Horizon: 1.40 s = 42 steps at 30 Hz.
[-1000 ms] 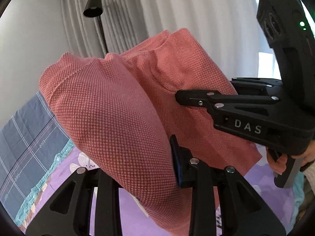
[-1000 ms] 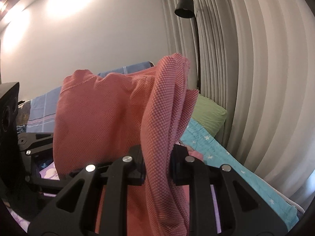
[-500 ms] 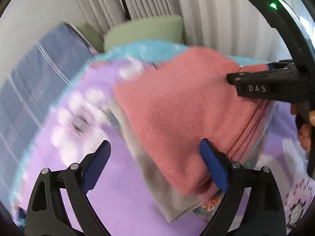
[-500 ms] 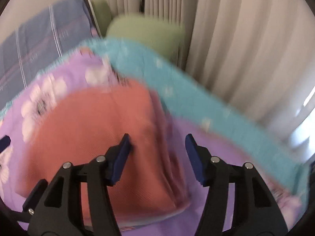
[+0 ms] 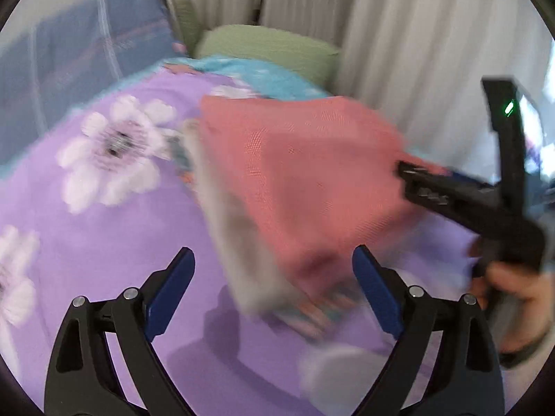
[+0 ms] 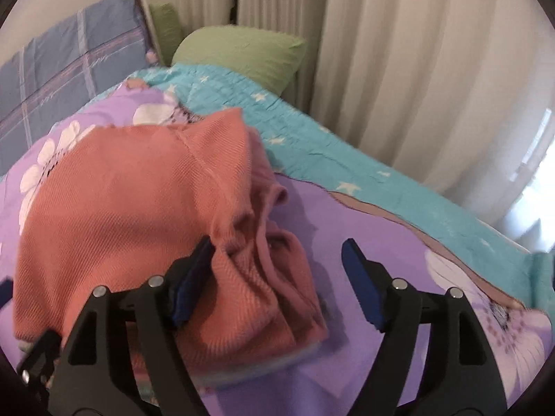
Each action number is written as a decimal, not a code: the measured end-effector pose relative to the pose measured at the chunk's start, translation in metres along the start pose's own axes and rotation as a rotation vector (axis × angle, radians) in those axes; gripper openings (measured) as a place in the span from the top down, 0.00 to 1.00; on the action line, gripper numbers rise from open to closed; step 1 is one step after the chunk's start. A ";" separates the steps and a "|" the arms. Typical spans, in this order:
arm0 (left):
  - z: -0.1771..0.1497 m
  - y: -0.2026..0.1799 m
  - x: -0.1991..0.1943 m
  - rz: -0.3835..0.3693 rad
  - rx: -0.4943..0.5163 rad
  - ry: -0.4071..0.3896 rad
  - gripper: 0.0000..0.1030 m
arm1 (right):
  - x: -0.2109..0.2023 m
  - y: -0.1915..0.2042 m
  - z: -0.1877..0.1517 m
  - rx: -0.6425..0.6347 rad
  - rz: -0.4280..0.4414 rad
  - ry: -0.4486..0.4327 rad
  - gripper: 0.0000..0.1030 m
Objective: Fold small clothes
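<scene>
The step in hand seems to be the release: the folded salmon-pink garment (image 6: 131, 208) lies on the purple flowered bedspread (image 6: 364, 228), on top of what looks like other folded pieces, a grey one (image 5: 239, 242) showing at its left edge in the left wrist view. To do it well, I think both tools should let go completely and draw back straight, away from the cloth, so that no pad drags a layer and opens the fold. The right hand-held gripper (image 6: 277, 270) needs most care: its jaws are opening, and the bunched edge of the garment is between them, with the left pad (image 6: 194, 277) still touching or very near the fabric at about 9 o'clock from the gap; I cannot tell if it really presses. That bunched edge, at about 5 o'clock of the garment, may want smoothing after. The left hand-held gripper (image 5: 274, 291) stands widely spread, its pads apart from the cloth, with the near corner of the garment lying between and just beyond them. In this view the right tool reaches the garment from 3 o'clock, held by a hand (image 5: 513, 298). Compared with one second ago, much differs: then both tools pinched the garment and held it up in the air before the curtains (image 6: 416, 69) and the wall, and the cloth hung in loose folds; now it rests on the bed, both tools are lower and pointing downward, and their jaws are no longer closed on it.
</scene>
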<state>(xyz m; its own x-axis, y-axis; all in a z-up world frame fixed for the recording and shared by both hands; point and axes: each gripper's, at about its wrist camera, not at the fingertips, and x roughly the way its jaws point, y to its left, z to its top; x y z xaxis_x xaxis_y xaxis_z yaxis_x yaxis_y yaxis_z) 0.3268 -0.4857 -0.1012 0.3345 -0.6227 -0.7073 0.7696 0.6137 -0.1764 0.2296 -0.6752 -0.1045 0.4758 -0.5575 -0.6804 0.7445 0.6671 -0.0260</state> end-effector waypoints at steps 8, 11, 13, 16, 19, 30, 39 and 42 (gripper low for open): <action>-0.042 -0.030 -0.099 0.028 0.169 -0.171 0.02 | -0.111 -0.043 -0.069 -0.025 0.172 -0.088 0.26; -0.060 -0.040 -0.128 0.037 0.159 -0.191 0.01 | -0.167 -0.069 -0.106 0.046 0.237 -0.129 0.24; -0.072 -0.049 -0.154 0.058 0.158 -0.236 0.01 | -0.192 -0.072 -0.122 0.040 0.253 -0.144 0.22; -0.089 -0.069 -0.191 0.146 0.178 -0.297 0.01 | -0.231 -0.073 -0.143 0.018 0.237 -0.189 0.20; -0.105 -0.086 -0.225 0.134 0.210 -0.352 0.01 | -0.266 -0.068 -0.155 -0.018 0.211 -0.243 0.19; -0.165 -0.128 -0.310 0.264 0.209 -0.543 0.01 | -0.336 -0.053 -0.170 -0.050 0.264 -0.294 0.16; -0.195 -0.126 -0.348 0.242 0.167 -0.534 0.01 | -0.369 -0.048 -0.188 -0.050 0.214 -0.328 0.16; -0.202 -0.121 -0.359 0.189 0.150 -0.536 0.01 | -0.378 -0.045 -0.194 -0.062 0.205 -0.333 0.15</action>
<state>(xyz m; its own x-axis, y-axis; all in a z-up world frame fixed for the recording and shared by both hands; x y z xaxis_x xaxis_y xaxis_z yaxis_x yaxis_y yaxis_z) 0.0032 -0.2384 0.0357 0.6715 -0.6919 -0.2653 0.7254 0.6868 0.0451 -0.0741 -0.3988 0.0119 0.7455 -0.5322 -0.4012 0.5929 0.8045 0.0345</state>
